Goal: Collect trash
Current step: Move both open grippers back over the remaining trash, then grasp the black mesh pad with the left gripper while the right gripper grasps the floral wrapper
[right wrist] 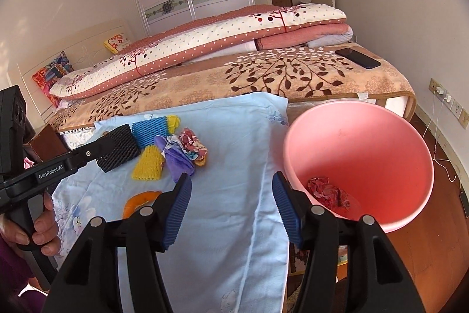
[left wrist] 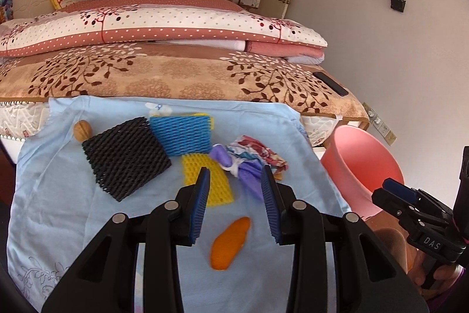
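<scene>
**Trash on the blue cloth, one piece in the pink bin**

The round pink plastic bin (right wrist: 360, 166) stands just beside the right edge of the pale blue cloth (left wrist: 88, 225), tilted so its mouth faces the right wrist camera. Inside, at the bottom, lies a crumpled red patterned wrapper (right wrist: 326, 191) — the only thing visible in it.

The remaining trash sits on the cloth. An orange peel (left wrist: 230, 242), elongated, lies nearest the left gripper (left wrist: 236, 203), its long axis running from near-left up toward far-right. Beyond it are a yellow foam net sleeve (left wrist: 205, 178), a black foam net sleeve (left wrist: 126, 157) and a blue foam net sleeve (left wrist: 181, 134), the black overlapping the blue. A crumpled purple bag (left wrist: 249, 172) and a wad of floral wrapper (left wrist: 263, 151) touch each other to their right; a walnut (left wrist: 82, 130) lies at the black sleeve's far-left corner.

Both tools are spread wide and hold nothing — the right gripper (right wrist: 231, 207) hovers between the cloth and the bin's rim.
</scene>
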A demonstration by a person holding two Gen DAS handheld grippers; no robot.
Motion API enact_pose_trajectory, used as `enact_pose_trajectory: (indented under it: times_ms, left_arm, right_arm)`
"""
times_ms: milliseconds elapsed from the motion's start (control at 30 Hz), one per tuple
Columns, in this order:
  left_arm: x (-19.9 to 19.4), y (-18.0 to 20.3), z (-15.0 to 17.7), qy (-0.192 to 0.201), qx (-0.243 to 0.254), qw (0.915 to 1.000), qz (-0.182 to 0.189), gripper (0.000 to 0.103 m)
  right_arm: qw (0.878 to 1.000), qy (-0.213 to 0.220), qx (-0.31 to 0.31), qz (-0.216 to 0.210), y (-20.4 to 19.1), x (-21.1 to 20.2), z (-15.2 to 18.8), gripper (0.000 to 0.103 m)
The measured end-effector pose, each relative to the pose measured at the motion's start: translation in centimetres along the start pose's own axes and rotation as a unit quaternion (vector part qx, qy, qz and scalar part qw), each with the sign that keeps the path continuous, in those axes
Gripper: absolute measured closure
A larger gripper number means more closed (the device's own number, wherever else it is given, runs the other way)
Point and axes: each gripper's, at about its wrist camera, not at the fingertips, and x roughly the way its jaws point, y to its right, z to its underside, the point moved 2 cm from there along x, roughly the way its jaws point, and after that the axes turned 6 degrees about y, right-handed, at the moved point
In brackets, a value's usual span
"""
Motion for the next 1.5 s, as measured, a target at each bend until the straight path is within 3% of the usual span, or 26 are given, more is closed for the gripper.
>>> enact_pose_trajectory:
  times_ms: [333, 767, 933, 1067, 1133, 1167, 1200, 1500]
  left_arm:
    - [-0.7, -8.3, -0.8, 0.017, -0.047, 0.9952, -0.085, 0.067]
    - [3.3, -13.9, -2.5, 0.011, -0.056, 0.9917, -0.116, 0.067]
    - [4.7, -14.8, -2.1, -0.008, -0.082, 0.9922, -0.094, 0.067]
    - [4.4, -13.7, -1.7, 0.008, -0.068, 0.9946, -0.078, 0.067]
    - [4.2, -13.1, -1.5, 0.012, -0.059, 0.9956, -0.071, 0.074]
    - [4.2, -12.9, -1.4, 0.012, -0.057, 0.9959, -0.070, 0.085]
    - [4.0, -12.8, -1.3, 0.012, -0.057, 0.9959, -0.069, 0.089]
    - [0.8, -12.3, -2.0, 0.046, -0.079, 0.9946, -0.048, 0.094]
  right_arm:
    - [0.999, -0.024, -0.023, -0.016, -2.5, 2.6, 0.1, 0.046]
    - [0.997, -0.048, -0.044, -0.033, -4.8, 5.4, 0.1, 0.046]
    - [0.997, -0.053, -0.042, -0.041, -5.4, 6.6, -0.2, 0.043]
    - [0.997, -0.053, -0.038, -0.042, -5.5, 7.6, -0.8, 0.043]
    - [0.997, -0.054, -0.035, -0.045, -5.7, 8.1, -1.0, 0.043]
    - [0.997, -0.054, -0.035, -0.049, -5.8, 8.3, -1.2, 0.043]
    - [0.997, -0.053, -0.036, -0.052, -6.0, 8.5, -1.3, 0.043]
    - [0.996, -0.058, -0.003, -0.062, -4.4, 11.7, -3.0, 0.043]
